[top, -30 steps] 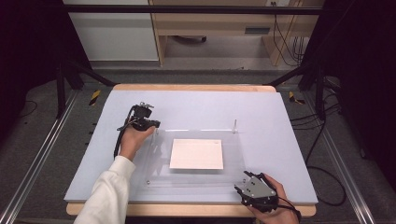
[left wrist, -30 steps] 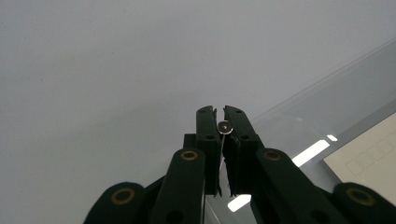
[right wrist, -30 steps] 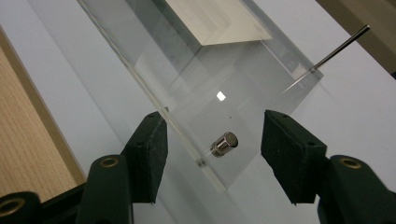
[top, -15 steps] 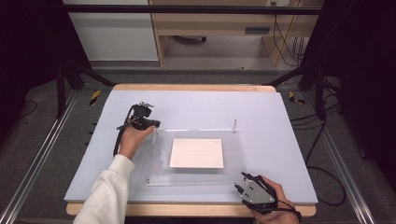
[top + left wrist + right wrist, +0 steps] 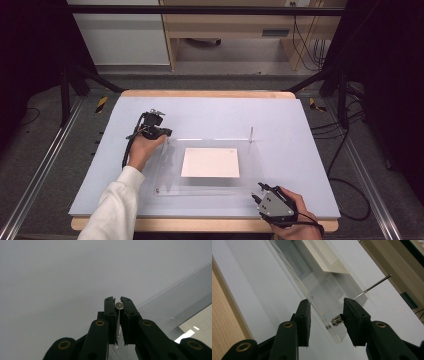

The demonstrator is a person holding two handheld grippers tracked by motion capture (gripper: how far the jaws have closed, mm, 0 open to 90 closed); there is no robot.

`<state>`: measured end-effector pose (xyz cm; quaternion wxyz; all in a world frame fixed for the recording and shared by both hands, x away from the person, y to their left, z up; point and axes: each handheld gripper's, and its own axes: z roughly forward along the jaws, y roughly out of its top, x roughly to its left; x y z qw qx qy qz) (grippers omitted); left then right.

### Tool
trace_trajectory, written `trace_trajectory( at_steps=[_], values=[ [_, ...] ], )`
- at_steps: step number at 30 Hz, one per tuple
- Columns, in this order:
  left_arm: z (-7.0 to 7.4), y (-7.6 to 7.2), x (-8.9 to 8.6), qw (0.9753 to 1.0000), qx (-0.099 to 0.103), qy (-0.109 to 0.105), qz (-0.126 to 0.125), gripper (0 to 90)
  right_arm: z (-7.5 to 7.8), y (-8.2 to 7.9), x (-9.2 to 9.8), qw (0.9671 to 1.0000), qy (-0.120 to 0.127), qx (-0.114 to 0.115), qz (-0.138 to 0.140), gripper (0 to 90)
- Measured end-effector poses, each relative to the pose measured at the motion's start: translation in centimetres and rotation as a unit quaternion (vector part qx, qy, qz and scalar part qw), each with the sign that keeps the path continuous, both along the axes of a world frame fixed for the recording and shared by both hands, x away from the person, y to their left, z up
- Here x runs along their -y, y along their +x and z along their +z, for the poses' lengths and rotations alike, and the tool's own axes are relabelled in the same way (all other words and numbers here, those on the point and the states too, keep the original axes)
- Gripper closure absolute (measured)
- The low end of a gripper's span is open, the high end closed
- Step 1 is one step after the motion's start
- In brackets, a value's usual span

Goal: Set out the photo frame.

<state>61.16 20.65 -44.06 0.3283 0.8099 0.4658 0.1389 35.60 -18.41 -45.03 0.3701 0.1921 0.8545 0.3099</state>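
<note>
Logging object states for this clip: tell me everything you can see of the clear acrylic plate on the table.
The clear acrylic plate is a see-through rectangular sheet lying flat on the pale blue table top, with a white square sheet at its middle. Thin metal pins stand at its corners; the far right pin stands upright. The left gripper is shut on the far left pin. The right gripper is open, its jaws either side of the plate's near right corner and a small metal fitting there.
</note>
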Motion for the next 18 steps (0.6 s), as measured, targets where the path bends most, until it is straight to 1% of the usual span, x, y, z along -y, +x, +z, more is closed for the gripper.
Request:
trace_trajectory(
  at_steps=[3, 5, 7, 8, 10, 11, 13, 14, 15, 17, 18],
  values=[
    [0.0, 0.0, 0.0, 1.0, 0.003, 0.0, 0.001, 83.0, 0.4, -0.1, -0.2, 1.0, 0.001, -0.002, 0.002, 59.4],
    [0.0, -0.1, 0.0, 0.9999, 0.01, 0.004, 0.0, 82.7, 0.6, -0.2, -0.3, 1.0, 0.0, -0.002, 0.003, 59.6],
    [0.1, -0.3, 0.0, 0.9996, 0.028, 0.006, 0.001, 81.3, 0.7, -0.2, -0.3, 1.0, 0.0, -0.005, 0.002, 59.7],
    [0.3, -0.6, 0.0, 0.999, 0.044, 0.008, 0.004, 80.3, 0.8, -0.2, -0.3, 1.0, -0.001, -0.006, 0.003, 59.7],
    [1.0, -1.2, -0.1, 0.997, 0.076, 0.01, 0.005, 75.2, 1.0, -0.1, -0.4, 1.0, -0.001, -0.008, 0.002, 59.8],
    [1.4, -1.5, -0.2, 0.996, 0.088, 0.012, 0.002, 71.2, 1.1, -0.1, -0.4, 1.0, 0.0, -0.01, 0.002, 59.8],
    [2.4, -2.5, -0.4, 0.9935, 0.112, 0.017, -0.009, 69.4, 1.3, 0.0, -0.4, 0.9999, 0.001, -0.013, 0.002, 59.9],
    [3.0, -3.1, -0.5, 0.9916, 0.128, 0.009, -0.015, 67.5, 1.5, 0.1, -0.4, 0.9999, 0.002, -0.014, 0.002, 60.0],
    [3.4, -3.6, -0.5, 0.9904, 0.136, 0.01, -0.02, 65.3, 1.8, 0.2, -0.4, 0.9999, 0.003, -0.016, 0.001, 59.9],
    [4.3, -4.9, -0.5, 0.9873, 0.156, 0.011, -0.031, 59.0, 2.1, 0.3, -0.3, 0.9998, 0.008, -0.02, 0.0, 60.1],
    [4.7, -5.6, -0.6, 0.9859, 0.163, 0.008, -0.037, 56.1, 2.3, 0.3, -0.4, 0.9997, 0.008, -0.022, 0.0, 60.1]
  ],
)
